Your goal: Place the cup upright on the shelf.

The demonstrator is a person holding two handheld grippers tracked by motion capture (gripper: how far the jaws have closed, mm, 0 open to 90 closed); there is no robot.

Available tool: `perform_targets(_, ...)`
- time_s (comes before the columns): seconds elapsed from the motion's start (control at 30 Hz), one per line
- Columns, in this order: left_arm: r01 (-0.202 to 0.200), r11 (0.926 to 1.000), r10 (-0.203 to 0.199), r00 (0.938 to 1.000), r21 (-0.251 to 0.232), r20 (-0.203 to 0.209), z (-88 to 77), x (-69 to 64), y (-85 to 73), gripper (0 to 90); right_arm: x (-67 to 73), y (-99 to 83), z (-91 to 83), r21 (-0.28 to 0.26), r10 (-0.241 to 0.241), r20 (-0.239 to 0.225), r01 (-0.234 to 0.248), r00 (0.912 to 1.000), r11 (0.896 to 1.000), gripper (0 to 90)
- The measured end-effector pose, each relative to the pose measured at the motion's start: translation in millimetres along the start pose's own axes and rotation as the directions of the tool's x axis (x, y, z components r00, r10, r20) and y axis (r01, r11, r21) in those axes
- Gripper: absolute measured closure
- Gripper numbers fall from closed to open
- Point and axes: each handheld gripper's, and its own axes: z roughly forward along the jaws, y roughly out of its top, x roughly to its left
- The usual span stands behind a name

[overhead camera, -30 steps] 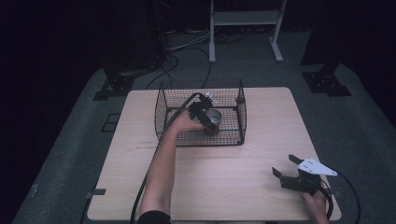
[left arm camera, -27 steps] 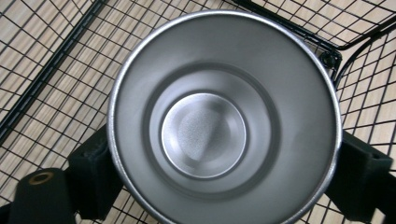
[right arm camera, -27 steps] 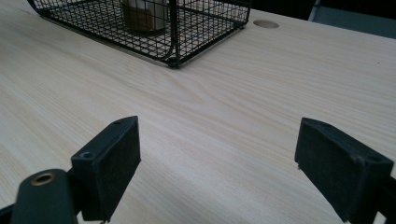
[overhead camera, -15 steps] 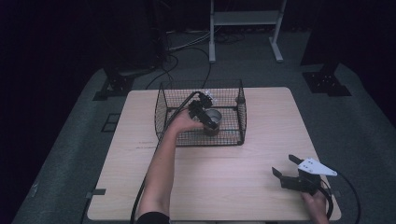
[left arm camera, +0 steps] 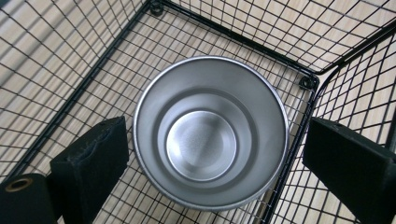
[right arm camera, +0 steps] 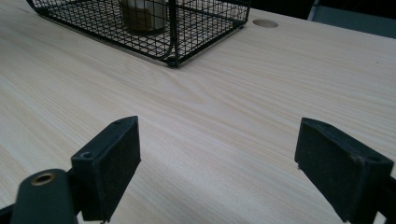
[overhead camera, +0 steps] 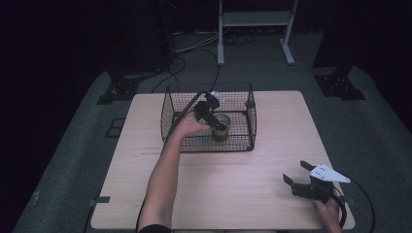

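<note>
High view: nearest the camera, at the bench's [overhead camera: 233, 194] near right corner, well apart from the wire basket [overhead camera: 250, 121], the right hand [overhead camera: 328, 213] holds the right tool [overhead camera: 297, 174] low over the wood, its jaws spread wide with nothing between them. A grey three-cornered plate sits on top of it and a black cable loops off behind. In the right gripper view the same two black pads [right arm camera: 109, 163] stand far apart over bare pale wood, and the basket [right arm camera: 196, 28] lies ahead on the bench [right arm camera: 233, 116], with the lower part of the cup seen through its mesh.

Farther in, the left forearm [overhead camera: 163, 179] reaches from the near edge up to the basket, which stands on the far middle of the bench. The left hand [overhead camera: 187, 127] is over the basket's near left part, and the left tool [overhead camera: 214, 121] points down into it, right at a metal cup [overhead camera: 221, 127].

In the left gripper view the cup [left arm camera: 210, 133] stands upright on the basket floor [left arm camera: 93, 70], close to one corner of the basket, open mouth up and empty, shiny inside. The left tool [left arm camera: 212, 163] straddles it: one pad [left arm camera: 93, 163] sits just beside the rim, the other [left arm camera: 348, 161] stands clear of it on the opposite side, so the jaws are released, not gripping.

Beyond the bench lie grey floor, cables and a white frame.
</note>
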Motion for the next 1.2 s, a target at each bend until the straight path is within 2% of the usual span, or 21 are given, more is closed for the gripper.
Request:
perform_targets(0.33,-0.003,0.999,0.001,0.999,-0.045,-0.044,-20.0,-0.8,0.3,6.2,0.1,0.1,0.1,0.003,-0.002,0.004,0.002,1.0,1.0,13.5)
perform_targets(0.43,-0.007,0.9992,0.004,0.9981,-0.039,-0.061,-24.8,-1.6,-0.6,6.2,0.3,0.1,0.1,0.004,-0.003,0.005,0.003,1.0,1.0,13.5)
perform_targets(0.6,-0.015,0.9983,0.011,0.9975,-0.057,-0.07,-33.0,-6.5,-0.5,6.3,0.4,0.1,0.1,0.004,-0.002,0.006,0.002,1.0,1.0,13.5)
perform_targets(0.83,-0.036,0.9954,0.03,0.9971,-0.088,-0.07,-44.6,-15.4,-1.8,6.6,0.6,0.2,0.2,0.005,-0.001,0.007,0.001,1.0,1.0,13.5)
perform_targets(0.9,-0.033,0.9935,0.026,0.9976,-0.109,-0.065,-47.9,-17.1,-5.5,6.8,0.5,0.1,0.3,0.005,-0.003,0.007,0.003,1.0,1.0,13.5)
perform_targets(1.2,-0.019,0.9904,0.011,0.9982,-0.137,-0.058,-53.3,-18.8,-20.8,6.8,0.6,0.1,0.6,0.004,-0.007,0.009,0.007,0.9999,1.0,13.5)
